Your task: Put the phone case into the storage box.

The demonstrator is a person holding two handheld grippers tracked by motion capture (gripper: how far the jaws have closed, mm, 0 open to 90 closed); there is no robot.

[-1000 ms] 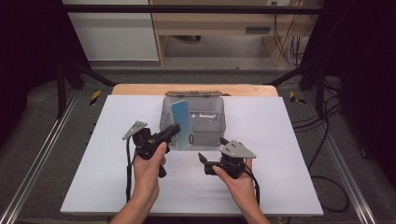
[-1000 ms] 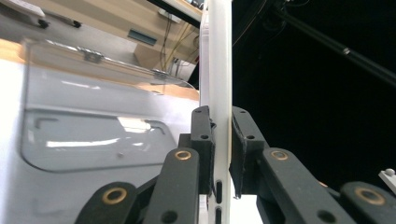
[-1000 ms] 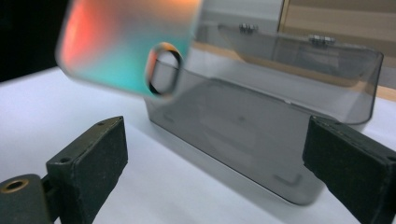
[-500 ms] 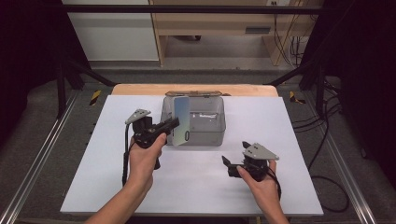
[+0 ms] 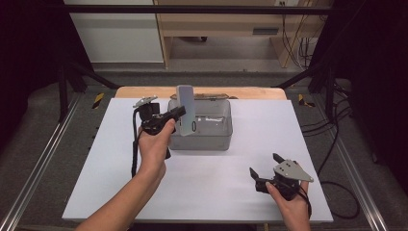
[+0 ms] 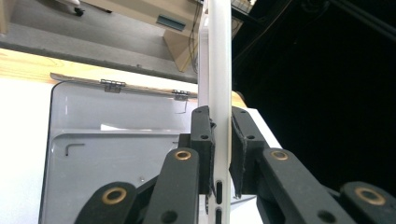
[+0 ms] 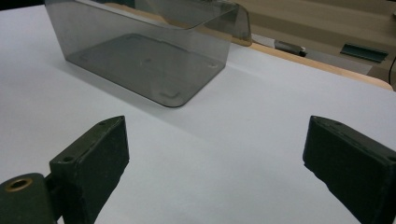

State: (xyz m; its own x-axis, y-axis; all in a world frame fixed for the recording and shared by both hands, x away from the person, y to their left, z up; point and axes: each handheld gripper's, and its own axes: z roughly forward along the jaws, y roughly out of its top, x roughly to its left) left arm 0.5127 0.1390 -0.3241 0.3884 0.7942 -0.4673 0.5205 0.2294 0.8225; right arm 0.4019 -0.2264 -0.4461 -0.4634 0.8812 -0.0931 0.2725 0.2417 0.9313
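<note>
A white table (image 5: 207, 192) with a wooden strip at its far edge stands in a dim room, with pale cabinets and cables on the floor behind. The left tool (image 5: 179, 114) is clamped on a slim, pale phone-like slab (image 5: 186, 109), held upright over the clear grey box (image 5: 204, 139). The left gripper view adds its white edge (image 6: 219, 70) pinched between the pads and the box's hinged lid. The right tool (image 5: 263, 166), jaws wide and just opening with nothing between them, rests near the table's front right.
</note>
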